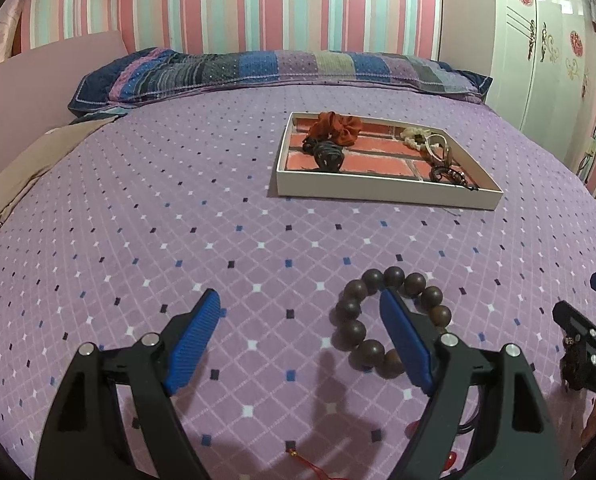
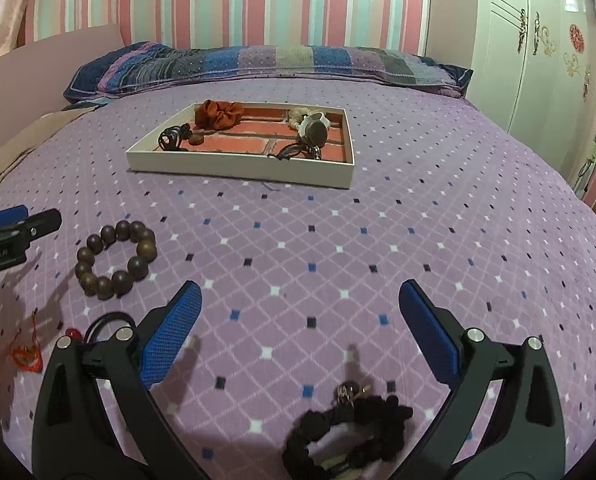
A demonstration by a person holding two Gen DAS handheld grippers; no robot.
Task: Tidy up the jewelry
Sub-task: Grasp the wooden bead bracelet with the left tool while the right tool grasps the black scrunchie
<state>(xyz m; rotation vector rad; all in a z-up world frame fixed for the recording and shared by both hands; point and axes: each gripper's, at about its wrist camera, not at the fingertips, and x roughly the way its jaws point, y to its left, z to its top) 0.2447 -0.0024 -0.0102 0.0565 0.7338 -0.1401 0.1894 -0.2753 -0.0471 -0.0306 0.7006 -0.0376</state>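
A white tray (image 1: 386, 191) with a brick-pattern floor lies on the purple bed; it also shows in the right wrist view (image 2: 237, 169). It holds an orange scrunchie (image 1: 336, 126), dark cords and pale pieces. A brown wooden bead bracelet (image 1: 354, 330) lies on the bedspread by my left gripper's right finger; it also shows in the right wrist view (image 2: 115, 258). My left gripper (image 1: 300, 304) is open and empty, its right finger over the bracelet's ring. My right gripper (image 2: 300, 296) is open and empty. A black braided bracelet (image 2: 346, 436) lies below it between the fingers.
A red string charm (image 2: 27, 354) and a black cord loop (image 2: 109, 322) lie on the bedspread at the near left. A striped pillow (image 1: 281, 70) lies along the far edge. A white wardrobe (image 1: 546, 40) stands at the right.
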